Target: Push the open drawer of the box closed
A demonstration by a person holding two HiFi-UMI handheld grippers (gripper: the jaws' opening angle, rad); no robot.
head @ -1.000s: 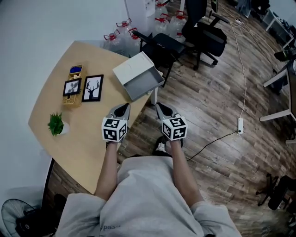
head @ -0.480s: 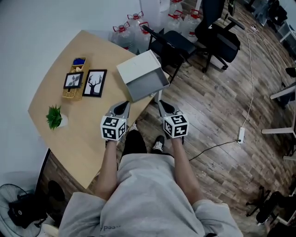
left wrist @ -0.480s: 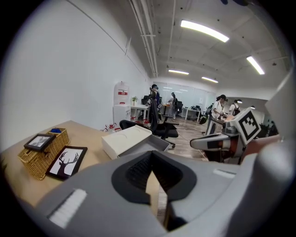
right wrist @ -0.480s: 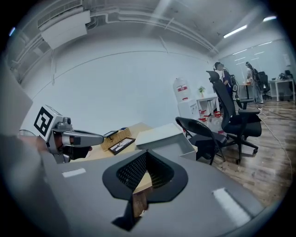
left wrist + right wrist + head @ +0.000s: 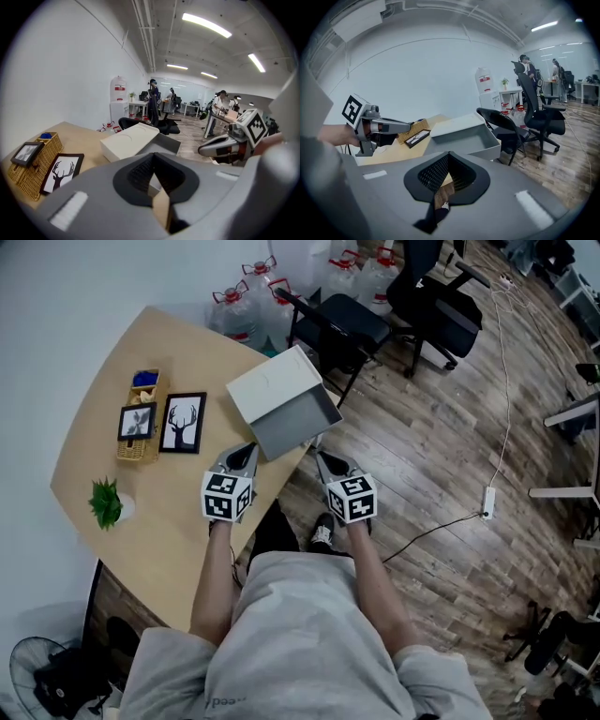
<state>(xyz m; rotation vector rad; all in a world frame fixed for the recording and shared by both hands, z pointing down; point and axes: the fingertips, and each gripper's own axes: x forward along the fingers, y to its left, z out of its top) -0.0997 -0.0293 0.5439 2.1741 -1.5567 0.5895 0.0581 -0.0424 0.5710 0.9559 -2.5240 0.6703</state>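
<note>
- Your left gripper (image 5: 246,455) has its jaws pressed together with nothing between them.
- Your right gripper (image 5: 324,458) is closed and empty too.
- The grey drawer (image 5: 298,420) stands open just ahead of both tips, between them, sticking out of the white box (image 5: 272,385) beyond it.
- I can't tell whether either tip touches the drawer.

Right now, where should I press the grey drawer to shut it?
Press the flat front wall of the drawer, the side facing you, and push straight towards the white box. It sticks out open, so pinching seems needless; shut jaws of the left gripper and right gripper should do.
</note>
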